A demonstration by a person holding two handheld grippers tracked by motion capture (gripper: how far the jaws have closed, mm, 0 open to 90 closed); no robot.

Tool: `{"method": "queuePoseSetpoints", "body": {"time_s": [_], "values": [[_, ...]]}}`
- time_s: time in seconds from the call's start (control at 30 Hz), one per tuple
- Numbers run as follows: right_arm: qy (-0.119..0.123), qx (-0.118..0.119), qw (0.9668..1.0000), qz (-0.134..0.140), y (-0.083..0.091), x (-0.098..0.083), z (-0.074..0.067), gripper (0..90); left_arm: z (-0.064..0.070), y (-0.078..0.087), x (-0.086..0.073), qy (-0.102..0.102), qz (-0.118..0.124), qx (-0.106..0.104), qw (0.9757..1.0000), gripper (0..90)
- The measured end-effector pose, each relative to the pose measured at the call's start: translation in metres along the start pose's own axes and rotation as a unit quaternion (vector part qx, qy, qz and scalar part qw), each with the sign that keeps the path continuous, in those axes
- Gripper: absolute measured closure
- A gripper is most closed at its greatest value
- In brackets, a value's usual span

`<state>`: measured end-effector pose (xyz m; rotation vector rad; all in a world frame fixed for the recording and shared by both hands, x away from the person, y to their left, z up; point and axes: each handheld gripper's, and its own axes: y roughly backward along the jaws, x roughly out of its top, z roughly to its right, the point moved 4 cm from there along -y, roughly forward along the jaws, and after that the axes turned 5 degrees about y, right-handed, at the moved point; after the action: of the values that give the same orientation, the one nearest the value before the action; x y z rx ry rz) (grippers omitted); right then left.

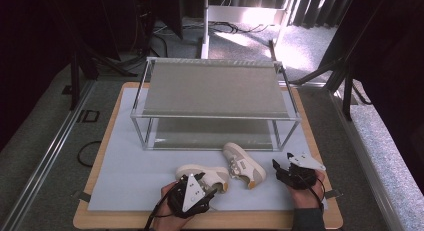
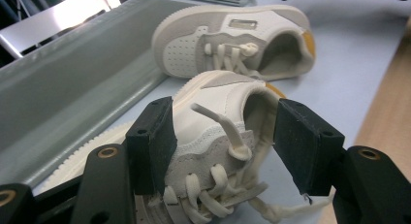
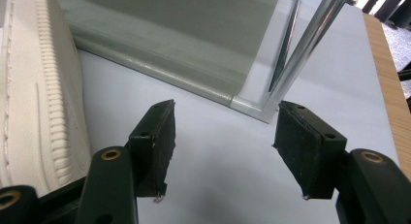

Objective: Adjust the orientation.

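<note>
The high view looks forward and down from above the person's side of the table (image 1: 95, 211), taking in the whole top and the two-tier rack (image 1: 215, 106) toward its far edge. The left gripper view sits low and close, looking past the near shoe (image 2: 218, 136) to the second shoe (image 2: 232, 40) and the rack's lower shelf. The right gripper view, equally low, faces the rack's near right corner post (image 3: 310, 40). All three share the rack's lower shelf and the pale mat (image 1: 120, 171).
</note>
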<state>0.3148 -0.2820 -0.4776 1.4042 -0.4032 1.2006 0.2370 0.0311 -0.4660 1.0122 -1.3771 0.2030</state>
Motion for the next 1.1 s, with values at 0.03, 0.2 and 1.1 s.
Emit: {"method": "queuePoseSetpoints", "body": {"time_s": [0.03,0.2,1.1], "values": [[0.000,0.000,1.0000,0.000,0.000,0.000,0.000,39.8,-0.001,-0.001,0.001,0.000,0.001,0.003,1.0000,40.1],[0.001,-0.001,1.0000,-0.001,0.000,0.000,0.000,39.8,-0.008,-0.008,0.006,0.001,-0.006,0.012,0.9999,40.1],[0.000,0.000,1.0000,-0.002,-0.001,-0.001,0.001,39.8,-0.057,-0.048,0.019,0.119,-0.036,-0.013,0.9922,43.4]]}}
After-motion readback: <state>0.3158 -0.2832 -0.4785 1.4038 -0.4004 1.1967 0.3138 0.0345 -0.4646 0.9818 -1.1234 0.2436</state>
